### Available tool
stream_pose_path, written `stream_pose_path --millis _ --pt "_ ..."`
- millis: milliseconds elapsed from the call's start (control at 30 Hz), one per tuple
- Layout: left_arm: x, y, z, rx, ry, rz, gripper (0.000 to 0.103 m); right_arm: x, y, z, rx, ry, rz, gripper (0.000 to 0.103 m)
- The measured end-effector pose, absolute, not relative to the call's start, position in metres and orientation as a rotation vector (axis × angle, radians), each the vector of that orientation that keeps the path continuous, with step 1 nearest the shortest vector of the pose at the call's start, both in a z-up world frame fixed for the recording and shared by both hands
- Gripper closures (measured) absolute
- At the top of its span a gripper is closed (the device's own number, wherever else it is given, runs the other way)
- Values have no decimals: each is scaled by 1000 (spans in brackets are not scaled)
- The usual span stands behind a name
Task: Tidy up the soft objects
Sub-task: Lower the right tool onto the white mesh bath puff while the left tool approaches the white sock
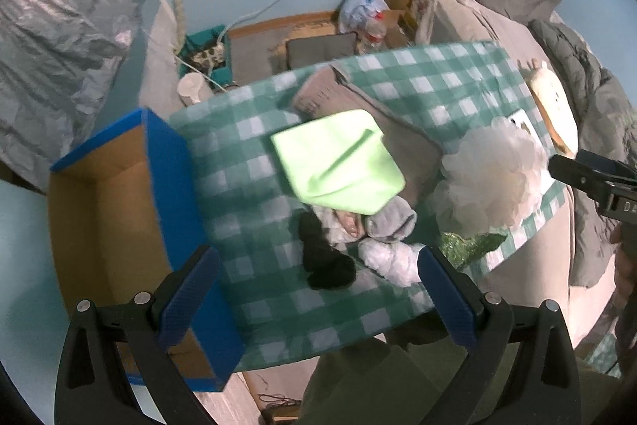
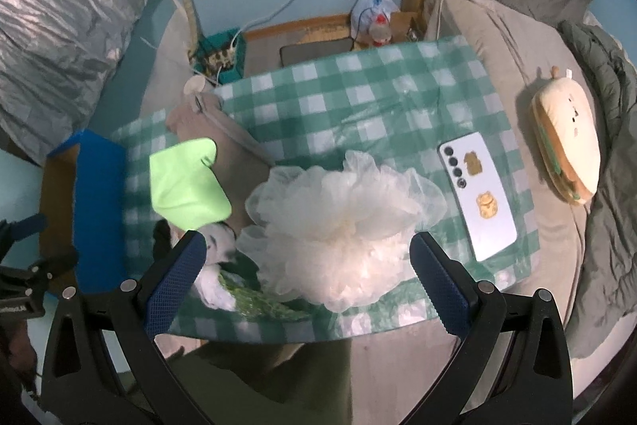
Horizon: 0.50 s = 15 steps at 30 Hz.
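The small heap under the green cloth is blurred; only a black sock reads clearly. Both grippers, left and right, gape wide and empty above the checked blanket. The white mesh pouf lies beside a phone. No writing is legible.

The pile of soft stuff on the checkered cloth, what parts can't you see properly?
- Small pinkish item: left wrist view, mostly covered by the green cloth and grey sock; unidentifiable.
- Black sock: right wrist view, hidden behind the right tongs.
- Beige pouch: left wrist view, printed text blurred.
- Blue box: left wrist view, near corner hidden by the left tongs.
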<state>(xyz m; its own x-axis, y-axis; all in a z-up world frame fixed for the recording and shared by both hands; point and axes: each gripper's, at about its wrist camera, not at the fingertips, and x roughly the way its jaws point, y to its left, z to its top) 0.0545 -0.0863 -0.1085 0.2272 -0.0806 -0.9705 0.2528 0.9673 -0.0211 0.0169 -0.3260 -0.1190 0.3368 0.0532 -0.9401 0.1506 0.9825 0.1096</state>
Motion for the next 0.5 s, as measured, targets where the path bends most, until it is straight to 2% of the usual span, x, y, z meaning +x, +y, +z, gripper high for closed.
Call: stream_pose_path --millis 500 --pt "38 -134 -152 191 1399 -339 2 27 -331 -185 133 1332 -46 2"
